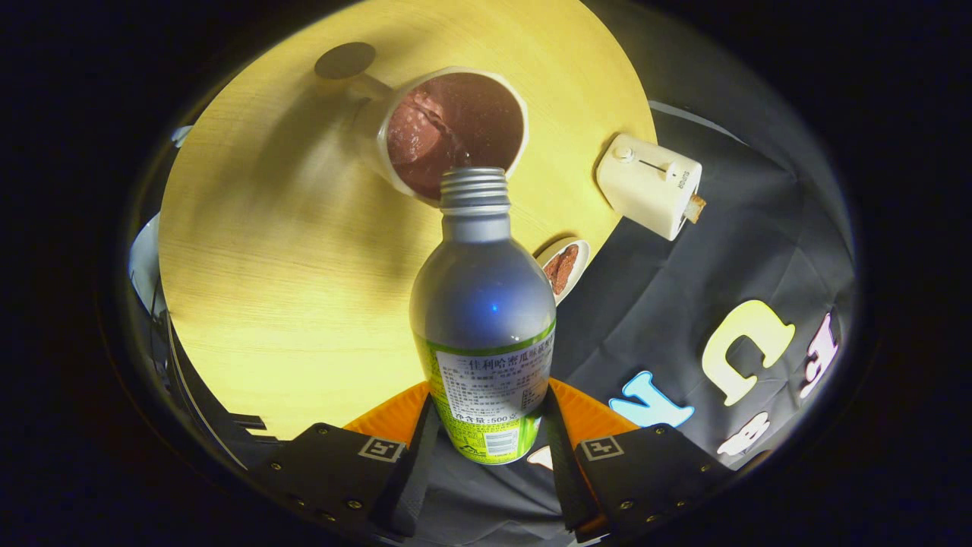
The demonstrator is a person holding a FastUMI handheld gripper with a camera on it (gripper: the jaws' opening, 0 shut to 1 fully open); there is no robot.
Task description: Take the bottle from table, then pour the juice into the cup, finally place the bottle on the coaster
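I had the hand-held gripper (486,448) clamped on the lower body of the aluminium bottle (483,311), one finger pressing on each side of the label. The bottle was tipped forward with its threaded mouth over the white cup (395,163) on the round wooden desk (250,251), red-brown juice (456,125) streaming into it. I judged the metal smooth, stiff and likely to slip, growing lighter as it emptied; low on the label seemed the right hold. A dark coaster (345,59) lay beyond the cup. I could not see the bottle's base or how much juice remained.
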